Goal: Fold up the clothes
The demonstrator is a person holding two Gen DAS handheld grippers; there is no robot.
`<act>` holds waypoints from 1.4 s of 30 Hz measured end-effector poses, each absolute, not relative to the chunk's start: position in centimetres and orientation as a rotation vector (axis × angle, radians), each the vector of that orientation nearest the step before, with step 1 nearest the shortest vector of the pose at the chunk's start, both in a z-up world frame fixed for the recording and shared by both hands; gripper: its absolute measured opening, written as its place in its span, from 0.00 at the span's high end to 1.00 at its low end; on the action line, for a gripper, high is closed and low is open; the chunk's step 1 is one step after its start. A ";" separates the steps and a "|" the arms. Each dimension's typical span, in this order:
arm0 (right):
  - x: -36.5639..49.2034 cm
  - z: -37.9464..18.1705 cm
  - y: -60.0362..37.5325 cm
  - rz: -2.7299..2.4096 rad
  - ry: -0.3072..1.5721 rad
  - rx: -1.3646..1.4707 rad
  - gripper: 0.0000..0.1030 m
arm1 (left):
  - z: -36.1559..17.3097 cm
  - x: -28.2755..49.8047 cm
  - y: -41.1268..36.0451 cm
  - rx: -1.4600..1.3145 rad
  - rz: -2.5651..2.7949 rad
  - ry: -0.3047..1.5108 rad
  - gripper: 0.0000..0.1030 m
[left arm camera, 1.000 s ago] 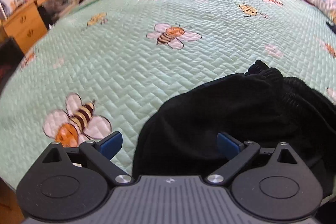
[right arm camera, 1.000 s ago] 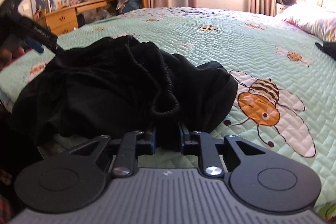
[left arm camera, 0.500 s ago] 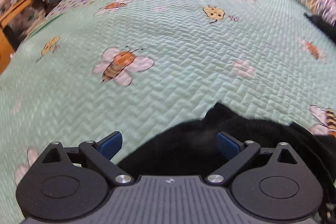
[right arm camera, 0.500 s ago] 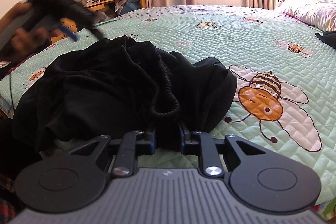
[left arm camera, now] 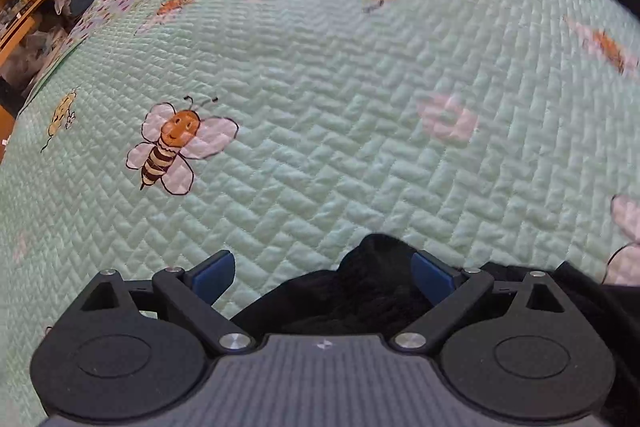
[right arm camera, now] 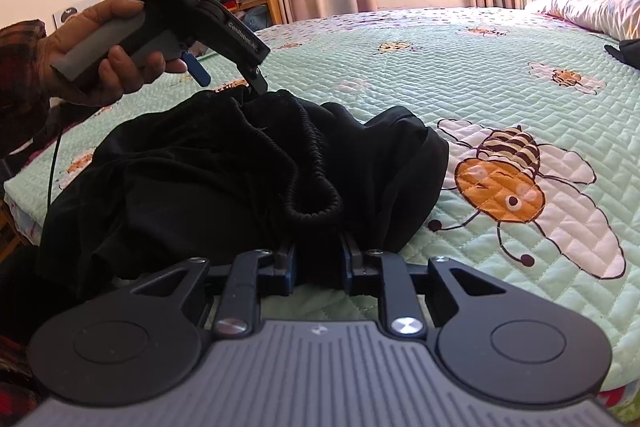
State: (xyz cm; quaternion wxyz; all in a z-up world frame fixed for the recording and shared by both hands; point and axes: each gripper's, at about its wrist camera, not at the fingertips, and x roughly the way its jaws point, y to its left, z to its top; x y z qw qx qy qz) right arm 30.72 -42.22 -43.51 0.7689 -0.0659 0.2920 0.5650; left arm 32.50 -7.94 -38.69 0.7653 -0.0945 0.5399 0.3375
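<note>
The left gripper [left arm camera: 322, 273] has swung across the bee-print quilt [left arm camera: 320, 107] to the black garment's [right arm camera: 224, 179] far waistband edge, its jaws closing around a fabric peak.

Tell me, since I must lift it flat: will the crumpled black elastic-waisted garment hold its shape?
Probably not. The crumpled black elastic-waisted garment lies slumped in soft folds, so it should droop. Its gathered waistband would likely stretch. It looks light.

Black left gripper [left arm camera: 323, 277] with blue pads, ribbed grey housing, 2 silver screws, right gripper [right arm camera: 316, 267] alike, red-and-black plaid sleeve [right arm camera: 18, 67], thin black cable [right arm camera: 52, 171]
</note>
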 end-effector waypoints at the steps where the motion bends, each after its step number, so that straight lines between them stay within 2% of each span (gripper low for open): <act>1: 30.7 -43.5 -42.2 1.228 0.634 -0.139 0.77 | -39.2 32.8 -8.0 -0.195 0.730 1.196 0.17; 4: 30.7 -43.5 -42.4 1.232 0.634 -0.129 0.77 | -39.7 33.1 -8.9 -0.153 0.716 1.212 0.28; 6: 30.7 -43.5 -42.4 1.233 0.631 -0.126 0.76 | -39.4 33.1 -10.3 -0.084 0.715 1.194 0.43; 8: 30.7 -43.5 -42.4 1.233 0.630 -0.126 0.75 | -39.2 33.0 -11.5 -0.032 0.729 1.182 0.73; 14: 30.3 -43.5 -42.3 1.230 0.618 -0.136 0.73 | -38.1 31.2 -13.3 0.035 0.806 1.110 0.85; 17: 30.1 -43.5 -42.2 1.229 0.607 -0.151 0.71 | -37.3 29.7 -13.2 0.013 0.842 1.073 0.87; 20: 29.6 -43.5 -42.0 1.233 0.590 -0.177 0.62 | -36.7 28.4 -13.3 -0.010 0.860 1.039 0.88; 24: 28.9 -43.4 -41.4 1.212 0.561 -0.224 0.60 | -36.1 26.9 -14.0 0.001 0.878 0.990 0.90; 27: 28.7 -42.9 -41.2 1.189 0.548 -0.231 0.64 | -35.1 25.5 -14.6 0.007 0.917 0.925 0.93; 28: 28.7 -42.6 -41.1 1.181 0.536 -0.239 0.72 | -34.6 25.0 -14.7 0.010 0.931 0.901 0.93; 29: 28.6 -42.3 -41.0 1.175 0.516 -0.247 0.73 | -34.2 24.5 -14.8 0.009 0.942 0.883 0.93; 37: 28.7 -37.6 -39.5 1.221 0.391 -0.174 0.75 | -30.2 20.4 -13.6 -0.044 1.076 0.747 0.94; 42: 28.0 -33.0 -37.0 1.402 0.398 -0.044 0.76 | -24.9 15.3 -12.1 -0.109 1.200 0.588 0.94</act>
